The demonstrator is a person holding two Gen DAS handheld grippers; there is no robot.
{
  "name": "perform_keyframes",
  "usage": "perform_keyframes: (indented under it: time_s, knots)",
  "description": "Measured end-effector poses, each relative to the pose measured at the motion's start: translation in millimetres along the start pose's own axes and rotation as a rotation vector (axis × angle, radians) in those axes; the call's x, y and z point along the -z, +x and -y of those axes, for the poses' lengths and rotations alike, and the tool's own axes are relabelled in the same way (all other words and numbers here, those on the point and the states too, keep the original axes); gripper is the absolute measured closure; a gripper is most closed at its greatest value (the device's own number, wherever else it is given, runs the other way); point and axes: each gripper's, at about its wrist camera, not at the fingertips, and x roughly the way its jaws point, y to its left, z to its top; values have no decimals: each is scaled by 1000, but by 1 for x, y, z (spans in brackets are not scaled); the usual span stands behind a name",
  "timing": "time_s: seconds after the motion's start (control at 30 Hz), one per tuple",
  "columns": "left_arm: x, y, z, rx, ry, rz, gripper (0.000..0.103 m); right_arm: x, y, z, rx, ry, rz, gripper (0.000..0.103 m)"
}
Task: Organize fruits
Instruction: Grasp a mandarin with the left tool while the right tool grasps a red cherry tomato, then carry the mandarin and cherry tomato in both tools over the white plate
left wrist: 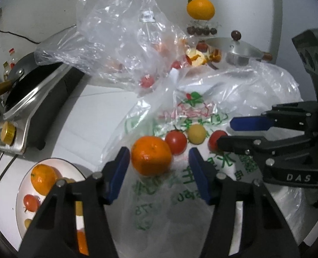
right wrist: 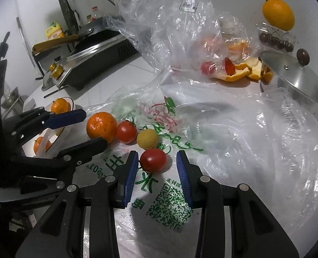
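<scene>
The white bench (left wrist: 90, 116) lay under printed plastic bags. Through your left camera, the left gripper (left wrist: 159, 167) stood wide open, holding nothing, the orange (left wrist: 151, 155) between its fingers, touching the left one. Through your right camera, the right gripper (right wrist: 156, 172) gaped empty around the near tomato (right wrist: 153, 160), off-centre toward the left finger.

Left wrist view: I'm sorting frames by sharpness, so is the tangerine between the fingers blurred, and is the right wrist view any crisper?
Left wrist view: the tangerine looks soft and smeared at its edges, and the printed bag beneath is hazy. Right wrist view: the tomato by the right gripper is sharper, the bag's print readable; both views bend at the fisheye rim.
</scene>
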Motion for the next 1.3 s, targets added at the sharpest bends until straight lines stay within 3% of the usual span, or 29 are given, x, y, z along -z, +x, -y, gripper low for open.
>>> perform_keyframes:
  time_s: [0.27,0.43,0.53,0.6,0.63,1.3]
  knots:
    - [-1,15,-4,-34,-1,-43,45,1,8,0,-17,-7,-17,64]
    - [-1,20,-3,-17,0,-56,45,1,11,-3,-20,-18,-24,64]
    - [-1,21,-4,-25,-1,-54,56,0,14,-3,-29,-18,-31,64]
    - [-1,20,-5,-16,-11,-54,56,0,16,-4,-30,-22,-35,65]
    - [-1,20,-5,-16,-11,-53,56,0,16,-5,-32,-26,-35,71]
    - [5,-30,-1,21,-17,28,57,0,-13,-29,1,-69,4,73]
